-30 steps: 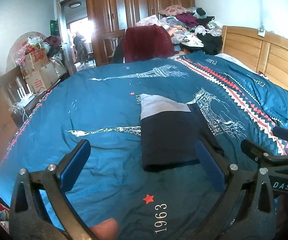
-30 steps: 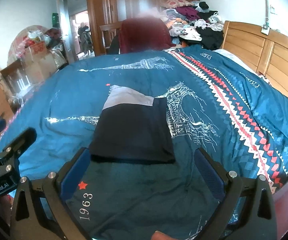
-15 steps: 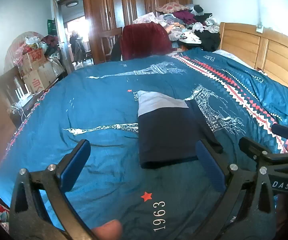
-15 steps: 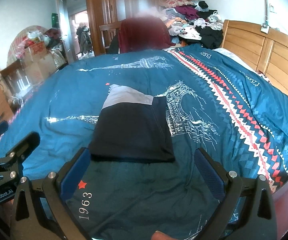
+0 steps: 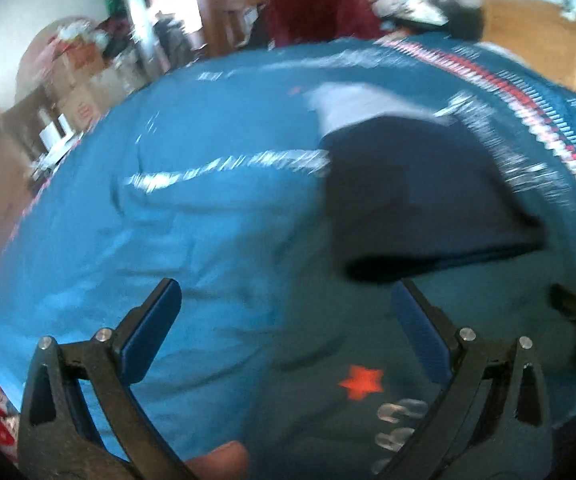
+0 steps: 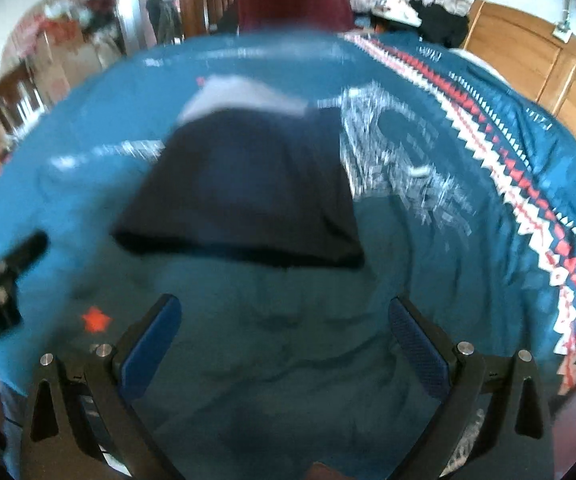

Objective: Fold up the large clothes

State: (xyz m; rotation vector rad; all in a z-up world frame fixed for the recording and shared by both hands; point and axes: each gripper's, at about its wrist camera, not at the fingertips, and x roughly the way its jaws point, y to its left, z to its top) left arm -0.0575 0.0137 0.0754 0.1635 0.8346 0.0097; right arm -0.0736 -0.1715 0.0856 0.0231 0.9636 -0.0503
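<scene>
The left gripper [image 5: 286, 316] stands with its blue-padded fingers spread wide apart and nothing between them; it is above the teal bedspread [image 5: 208, 240], with a red star [image 5: 359, 382] and pale printed numerals visible between the two arms. The right gripper [image 6: 284, 332] is likewise spread wide and holds nothing, its pads [image 6: 150, 344] over creased teal cloth. Each tool appears at the edge of the other's view: the right one at the far right of the left wrist view, the left one at the far left of the right wrist view. The folded garment [image 6: 244, 188], dark navy with a pale grey-white panel at its far end, lies flat on the bedspread just beyond both sets of fingertips; its near edge sits just ahead of the right finger in the left wrist view, and roughly centred ahead of the open fingers in the right wrist view. Contact between tool and garment is not seen. Both views are motion-blurred. A red, white and navy zigzag band [image 6: 527, 192] runs along the bedspread to the right of the garment. Beyond it stands a wooden headboard [image 6: 527, 52]. At the far side are a dark red chair back [image 6: 293, 0], a heap of clothes [image 6: 415, 0] and cardboard boxes [image 5: 82, 80].
</scene>
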